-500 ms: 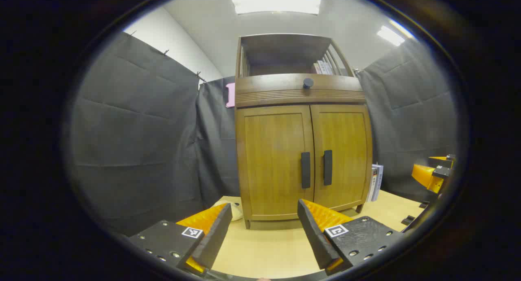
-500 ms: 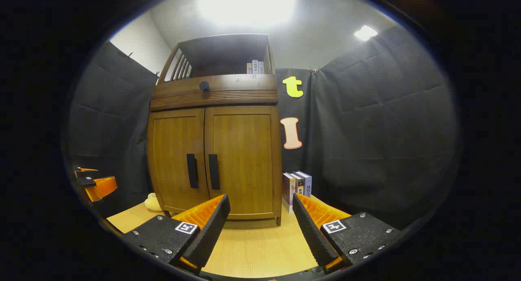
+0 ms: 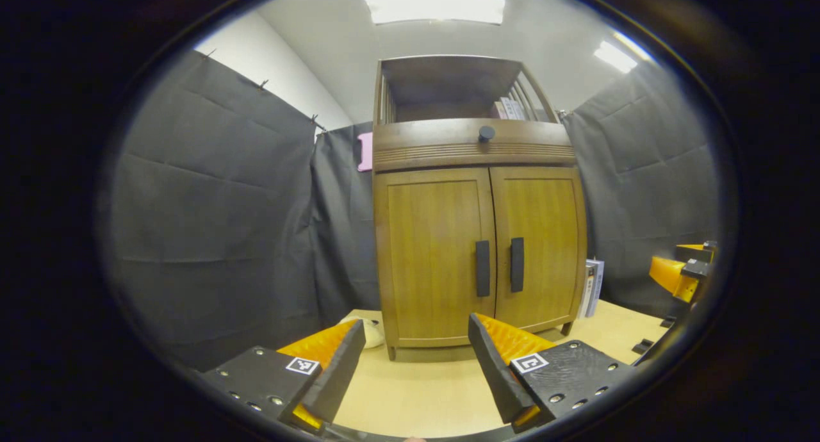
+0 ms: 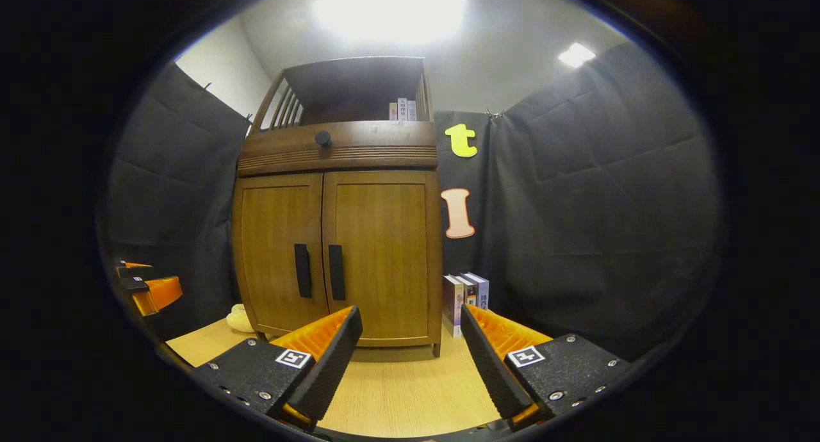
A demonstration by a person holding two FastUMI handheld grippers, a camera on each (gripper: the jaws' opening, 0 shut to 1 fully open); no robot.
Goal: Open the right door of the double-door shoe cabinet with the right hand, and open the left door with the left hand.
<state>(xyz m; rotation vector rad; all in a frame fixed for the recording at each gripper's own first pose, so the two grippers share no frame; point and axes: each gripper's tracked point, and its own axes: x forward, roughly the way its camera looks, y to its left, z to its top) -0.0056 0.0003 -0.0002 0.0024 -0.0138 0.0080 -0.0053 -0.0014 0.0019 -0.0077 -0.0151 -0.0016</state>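
A brown wooden shoe cabinet [image 3: 477, 144] [image 4: 336, 147] stands on the light wooden table [image 3: 423, 391], both doors closed. Its left door [image 3: 435, 256] [image 4: 278, 253] and right door [image 3: 541, 250] [image 4: 384, 253] each carry a black vertical handle: left handle [image 3: 482, 268] [image 4: 302, 270], right handle [image 3: 517, 264] [image 4: 337, 272]. My left gripper [image 3: 413, 359] is open, well short of the cabinet, with nothing between its fingers. My right gripper [image 4: 410, 352] is open too, also apart from the cabinet. The right gripper [image 3: 679, 272] shows at the right edge of the left gripper view; the left gripper [image 4: 144, 282] shows at the left edge of the right gripper view.
Several books [image 4: 466, 294] [image 3: 590, 287] stand upright beside the cabinet's right side. A pale soft object [image 4: 242, 318] [image 3: 371, 330] lies by its left foot. A drawer with a round black knob [image 3: 486, 133] sits above the doors; more books [image 4: 402, 109] stand on the open top shelf.
Both views have shifted slightly, so the cabinet sits a touch lower in each view. Both grippers stay open and both doors stay closed.
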